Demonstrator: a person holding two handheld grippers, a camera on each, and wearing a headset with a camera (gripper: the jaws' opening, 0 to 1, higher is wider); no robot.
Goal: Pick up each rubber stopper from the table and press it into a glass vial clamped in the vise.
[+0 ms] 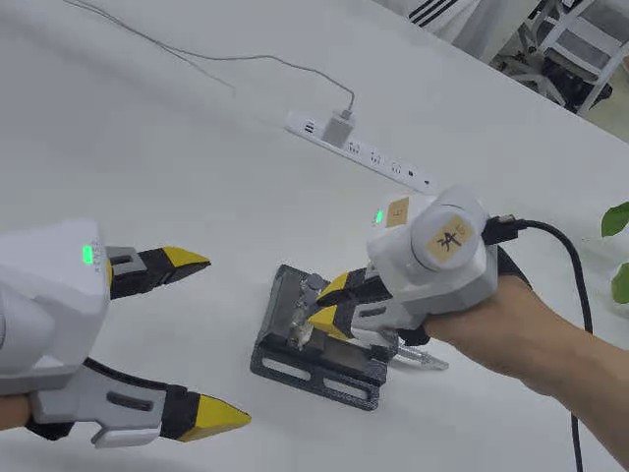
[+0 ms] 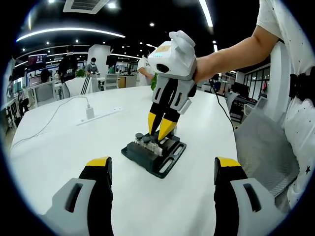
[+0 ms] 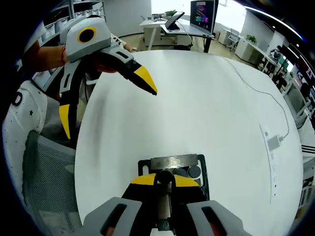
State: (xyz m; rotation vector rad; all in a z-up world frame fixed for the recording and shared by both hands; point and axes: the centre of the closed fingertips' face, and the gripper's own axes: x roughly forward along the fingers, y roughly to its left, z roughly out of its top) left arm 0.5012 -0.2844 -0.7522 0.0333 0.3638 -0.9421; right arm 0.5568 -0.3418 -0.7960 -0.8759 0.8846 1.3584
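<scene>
A black vise (image 1: pixel 295 366) stands on the white table and holds small glass vials (image 2: pixel 146 142) topped with dark stoppers. My right gripper (image 1: pixel 327 303) points down over the vise, shut on a dark rubber stopper (image 3: pixel 165 176) directly above the clamped vials. Beside it in the right gripper view sits another stoppered vial (image 3: pixel 193 172) in the vise (image 3: pixel 172 161). My left gripper (image 1: pixel 206 339) hovers open and holding nothing to the left of the vise, its yellow tips wide apart. It also appears as the left gripper (image 3: pixel 106 103), and the right gripper (image 2: pixel 162 125) is seen from its camera.
A white power strip (image 1: pixel 359 152) with a plugged charger and thin cable lies at the back of the table. A black cable (image 1: pixel 570 265) trails from the right gripper. Green leaves (image 1: pixel 617 221) are at the right edge. A grey chair (image 2: pixel 266 147) stands beside the table.
</scene>
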